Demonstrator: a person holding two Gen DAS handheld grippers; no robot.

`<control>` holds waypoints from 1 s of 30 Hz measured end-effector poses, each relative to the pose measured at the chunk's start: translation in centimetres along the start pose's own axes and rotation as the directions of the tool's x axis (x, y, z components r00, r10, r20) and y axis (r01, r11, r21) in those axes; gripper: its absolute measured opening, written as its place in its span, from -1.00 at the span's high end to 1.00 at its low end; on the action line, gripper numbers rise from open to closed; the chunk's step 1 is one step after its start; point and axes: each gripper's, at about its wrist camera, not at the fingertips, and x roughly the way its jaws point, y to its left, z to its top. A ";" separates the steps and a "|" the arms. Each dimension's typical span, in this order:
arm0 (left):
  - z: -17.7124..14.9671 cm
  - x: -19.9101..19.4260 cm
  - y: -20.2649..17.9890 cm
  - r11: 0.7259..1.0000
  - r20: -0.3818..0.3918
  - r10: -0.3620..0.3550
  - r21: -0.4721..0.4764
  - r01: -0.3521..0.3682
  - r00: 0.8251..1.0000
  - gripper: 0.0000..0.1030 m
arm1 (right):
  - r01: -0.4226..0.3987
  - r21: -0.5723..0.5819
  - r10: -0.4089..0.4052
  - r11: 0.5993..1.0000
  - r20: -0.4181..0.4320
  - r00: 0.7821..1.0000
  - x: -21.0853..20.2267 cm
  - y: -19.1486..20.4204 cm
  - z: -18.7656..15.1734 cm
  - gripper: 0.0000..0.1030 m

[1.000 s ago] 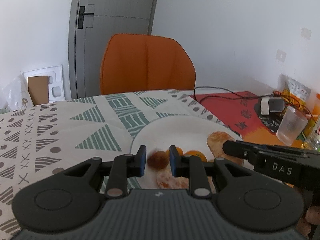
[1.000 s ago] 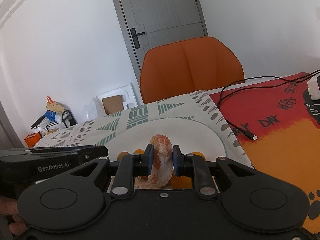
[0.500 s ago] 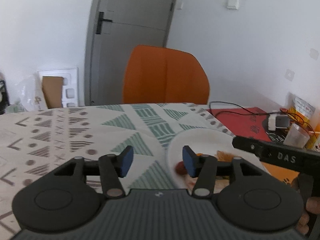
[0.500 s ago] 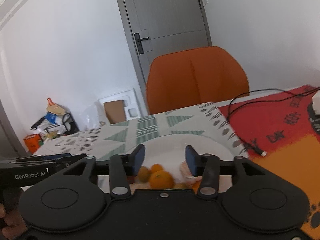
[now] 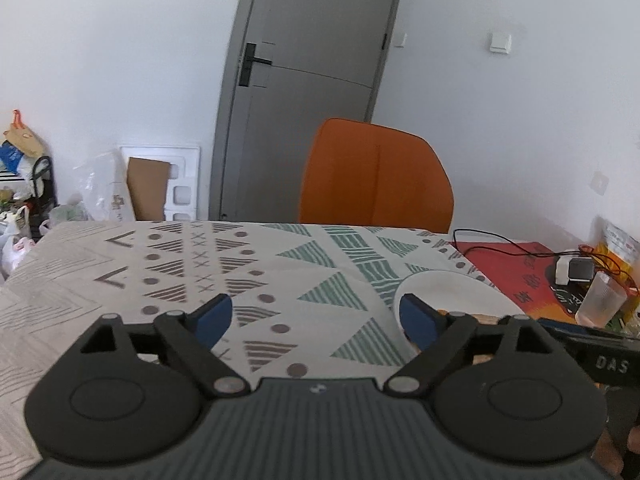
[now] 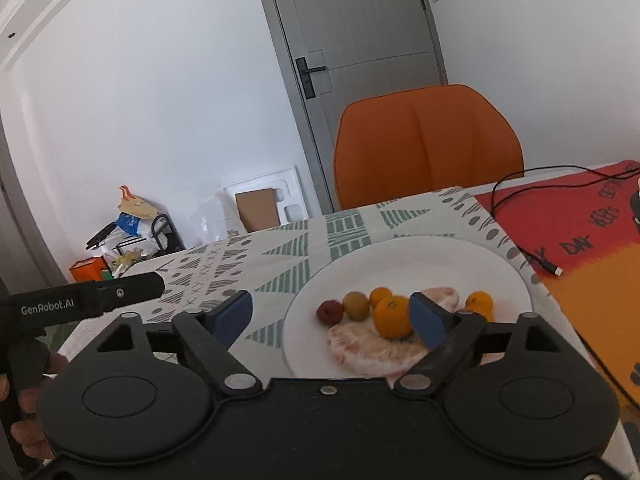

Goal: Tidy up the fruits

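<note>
- White and glossy, the round plate lies on the patterned cloth covering my surface, its rim just beside a red-and-orange mat.
- On the plate I see a loose cluster of fruit: a dark red round one, a dull olive one, three smooth orange ones, the biggest in front, and two pale pink, pulpy peeled pieces.
- My right tongs have just been opening; the blue pads now stand wide apart with nothing between them, above the near part of the plate.
- My left tongs have just been opening too and stand wide and empty over bare cloth, the plate off to their right.
- Each black tool body shows at the edge of the other's view.
- A thin black cable curls over the mat; a ribbed clear cup stands further right.
- An orange moulded chair faces the far edge of the surface.
</note>
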 end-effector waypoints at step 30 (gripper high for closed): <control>-2.8 -12.8 5.1 0.989 0.009 0.146 -0.020 -0.146 0.989 -0.99 | -0.047 -0.069 0.043 0.996 -0.059 0.997 -7.4 4.8 -3.1 -1.00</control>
